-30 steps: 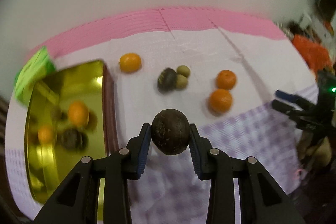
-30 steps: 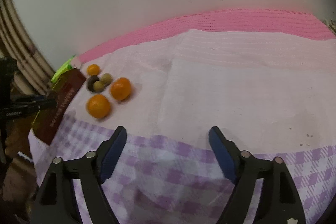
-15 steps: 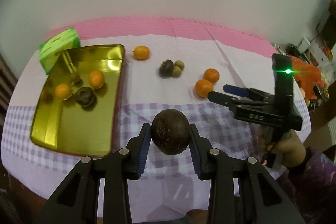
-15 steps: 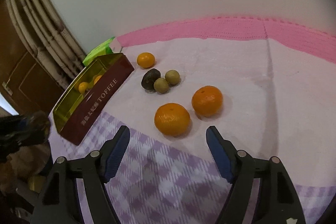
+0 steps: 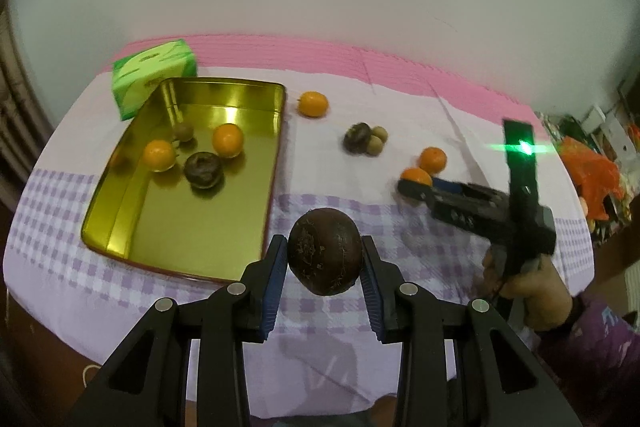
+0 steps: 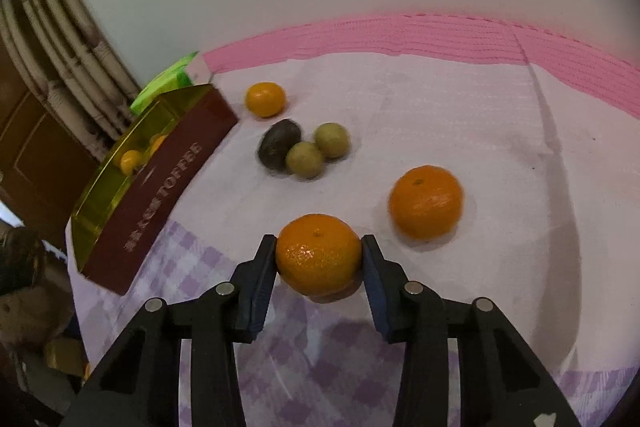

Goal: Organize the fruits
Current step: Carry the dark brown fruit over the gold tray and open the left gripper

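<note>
My left gripper [image 5: 324,269] is shut on a round dark brown fruit [image 5: 325,251], held above the checked cloth just right of the gold tin [image 5: 180,227]. The tin holds two oranges [image 5: 227,140], a dark fruit [image 5: 203,169] and a small brownish one [image 5: 183,131]. My right gripper [image 6: 319,259] has its jaws closing, and its pads touch both sides of an orange [image 6: 318,251] resting on the cloth. A second orange [image 6: 426,201] lies just right of it. Farther back lie a dark fruit [image 6: 279,143], two greenish-brown ones [image 6: 305,159] and a small orange [image 6: 265,99].
A green box [image 5: 154,75] stands behind the tin's far left corner. A person's hand [image 5: 528,291] holds the right gripper over the table's right front. A pink strip [image 6: 440,31] edges the cloth by the white wall. Orange plastic [image 5: 592,179] lies beyond the right edge.
The right gripper came in over the nearest orange and its jaws narrowed onto it. The left gripper drew back and rose with the dark fruit, bringing the whole tin into view.
</note>
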